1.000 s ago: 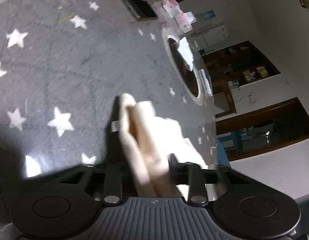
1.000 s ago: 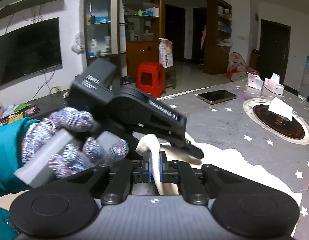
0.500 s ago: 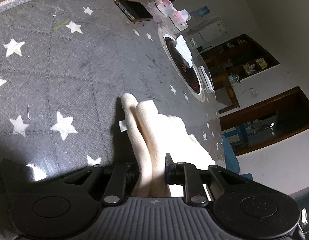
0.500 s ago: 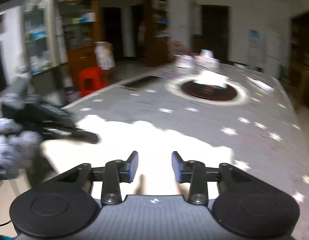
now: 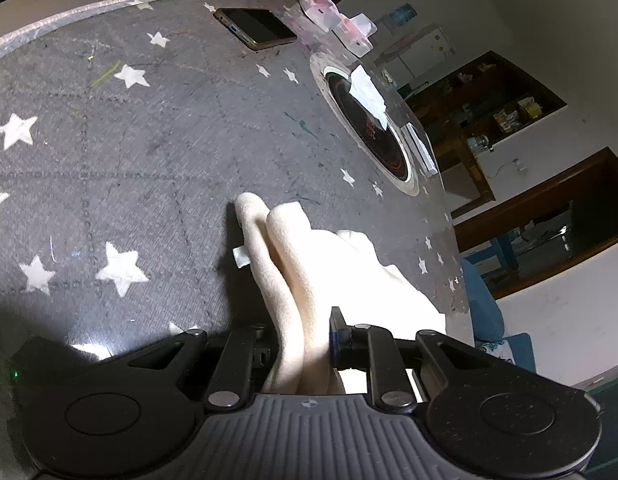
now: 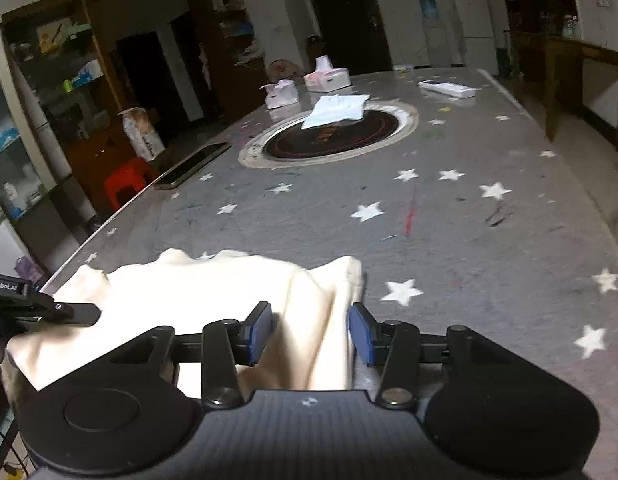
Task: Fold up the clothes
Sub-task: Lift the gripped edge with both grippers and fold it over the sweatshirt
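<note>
While your left gripper (image 5: 303, 336) pinches a thick bunch of the cream fleece garment (image 6: 213, 292) at the near edge of the grey star-printed table (image 6: 449, 208), your right gripper (image 6: 309, 330) is opening around a fold without pressing it. If that fold slumps, the layers may skew. Count one garment, two pink tissue boxes (image 6: 305, 86), one dark phone (image 5: 255, 28).
</note>
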